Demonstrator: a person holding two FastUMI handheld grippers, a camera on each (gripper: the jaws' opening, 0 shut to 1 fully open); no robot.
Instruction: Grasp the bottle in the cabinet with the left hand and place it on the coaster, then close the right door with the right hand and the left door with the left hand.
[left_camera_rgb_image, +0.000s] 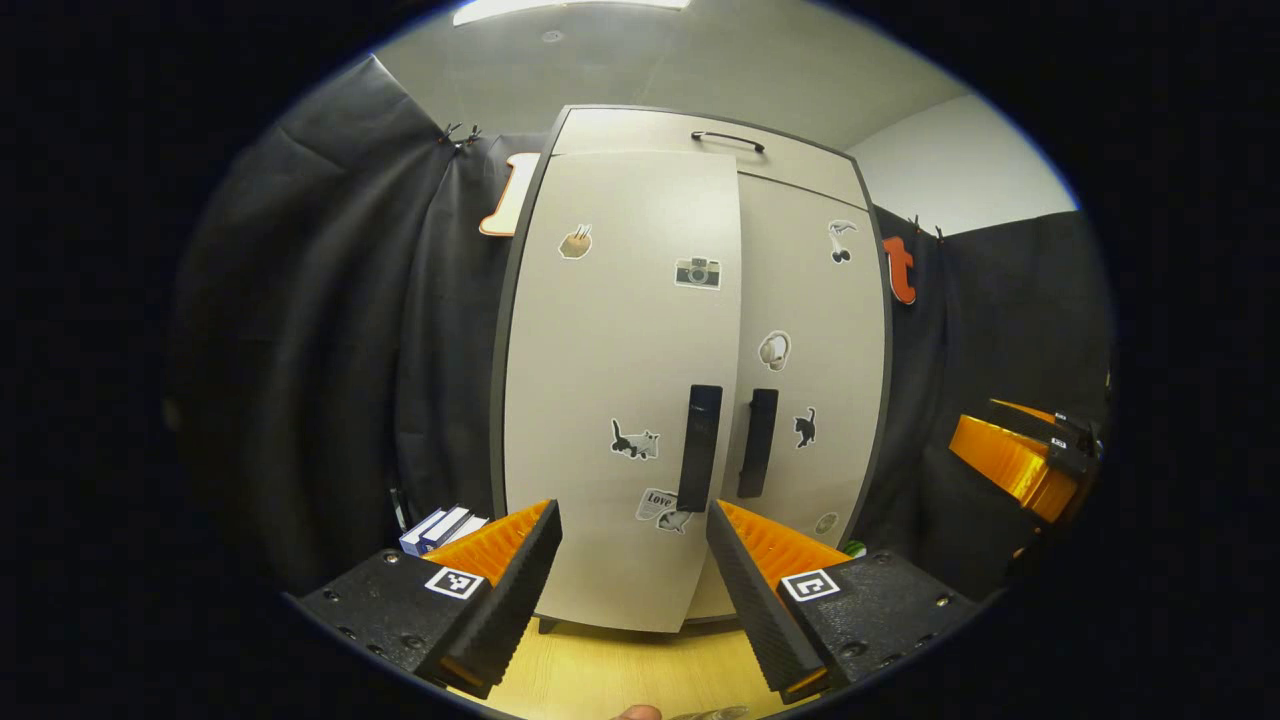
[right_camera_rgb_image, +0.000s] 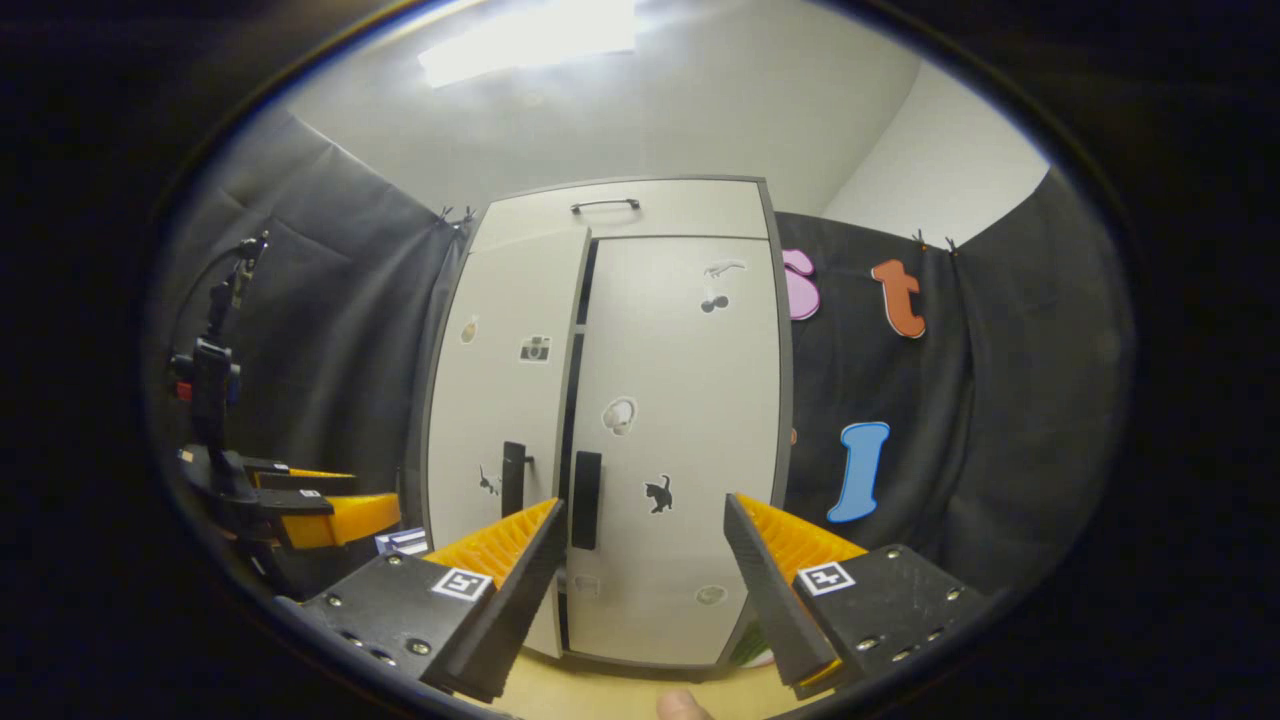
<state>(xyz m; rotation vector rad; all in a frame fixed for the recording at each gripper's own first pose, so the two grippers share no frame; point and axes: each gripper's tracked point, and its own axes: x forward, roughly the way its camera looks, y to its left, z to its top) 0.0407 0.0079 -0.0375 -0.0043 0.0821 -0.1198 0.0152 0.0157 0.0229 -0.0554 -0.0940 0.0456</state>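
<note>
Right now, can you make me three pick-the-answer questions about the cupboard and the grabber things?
1. Where is the camera sticker?
A. left door
B. right door
C. top drawer

2. How many upright handles are on the doors?
A. one
B. two
C. four

3. The left hand-held gripper is:
A. shut on a bottle
B. open and empty
C. shut on a handle

Answers: 1 A, it sits high on the left door. 2 B, one on each door. 3 B, its fingers stand apart with nothing between them.

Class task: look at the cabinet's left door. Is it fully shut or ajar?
Ajar. In the right gripper view a dark gap runs between the left door and the right door, and its edge stands proud.
</note>
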